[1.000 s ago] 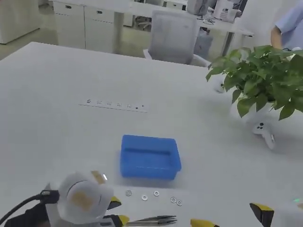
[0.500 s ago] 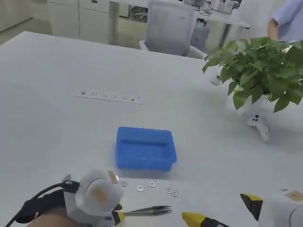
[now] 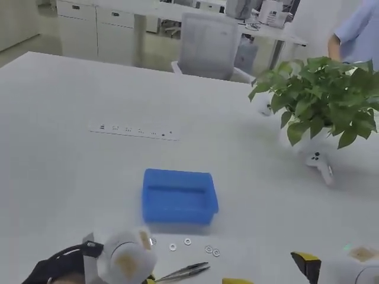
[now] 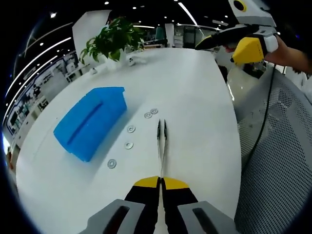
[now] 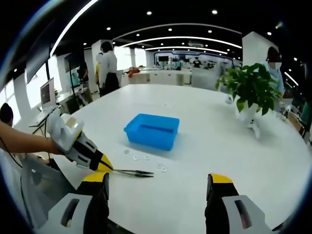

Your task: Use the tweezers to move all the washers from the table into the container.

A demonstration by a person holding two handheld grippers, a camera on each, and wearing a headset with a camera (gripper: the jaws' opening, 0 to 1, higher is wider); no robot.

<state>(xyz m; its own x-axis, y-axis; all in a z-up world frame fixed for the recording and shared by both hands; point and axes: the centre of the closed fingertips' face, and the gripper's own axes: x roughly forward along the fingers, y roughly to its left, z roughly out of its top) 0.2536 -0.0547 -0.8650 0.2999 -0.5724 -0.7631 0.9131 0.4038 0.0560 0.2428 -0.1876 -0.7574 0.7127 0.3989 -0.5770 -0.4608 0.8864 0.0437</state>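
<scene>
Several small metal washers [image 3: 187, 241] lie in a loose row on the white table [image 3: 71, 154], just in front of the blue container [image 3: 179, 196]. My left gripper [image 3: 146, 277] is shut on the handle end of the metal tweezers [image 4: 161, 141]. The tweezers' tips rest low over the table a short way from the washers [image 4: 130, 129], touching none. The blue container [image 4: 90, 122] looks empty. My right gripper [image 5: 158, 183] hangs open and holds nothing, to the right of the tweezers [image 5: 131, 172]. It appears at the bottom right [image 3: 271, 272] of the head view.
A potted green plant [image 3: 320, 103] stands at the table's far right, with a white controller [image 3: 320, 164] beside it. A flush power strip [image 3: 133, 130] is set into the table behind the container. An office chair [image 3: 207, 47] and a person [image 3: 355, 32] are beyond the table.
The head camera has shifted. The tweezers' tips have tilted slightly closer to the washers. The right gripper has stayed low at the right, open.
</scene>
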